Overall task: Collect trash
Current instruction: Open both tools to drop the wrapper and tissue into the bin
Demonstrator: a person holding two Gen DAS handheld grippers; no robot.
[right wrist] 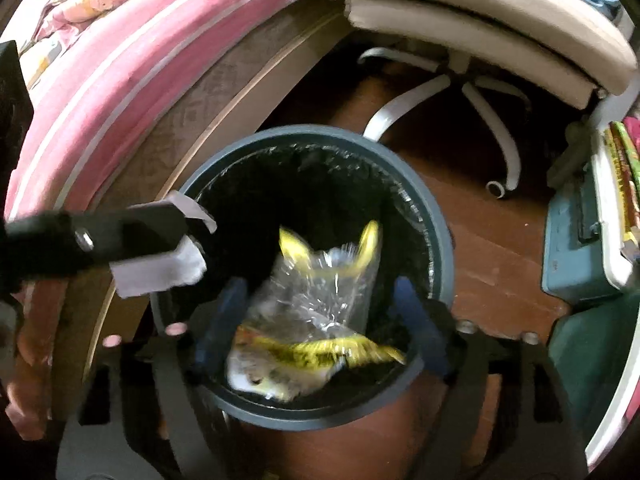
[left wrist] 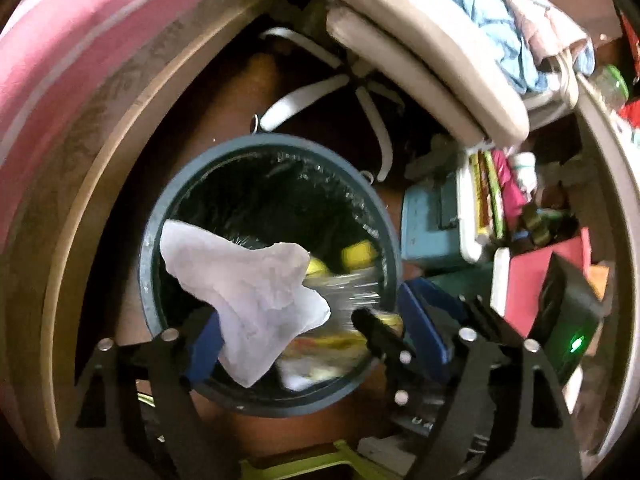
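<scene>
Left gripper (left wrist: 316, 320) spread, white tissue (left wrist: 248, 300) clinging to left finger, over bin (left wrist: 152, 216) mouth. Right gripper (right wrist: 320, 320) spread; plastic wrapper (right wrist: 320, 296) apparently dropping in.

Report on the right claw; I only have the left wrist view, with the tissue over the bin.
Observer: The right claw is open above the bin.
Operator: Say what sits inside its span.
Observer: A clear bag with yellow edges, motion-blurred, in the bin mouth.
Operator: Check my tissue from that side.
Observer: The tissue hangs at the left claw, over the bin's left rim, seemingly partly outside it.
</scene>
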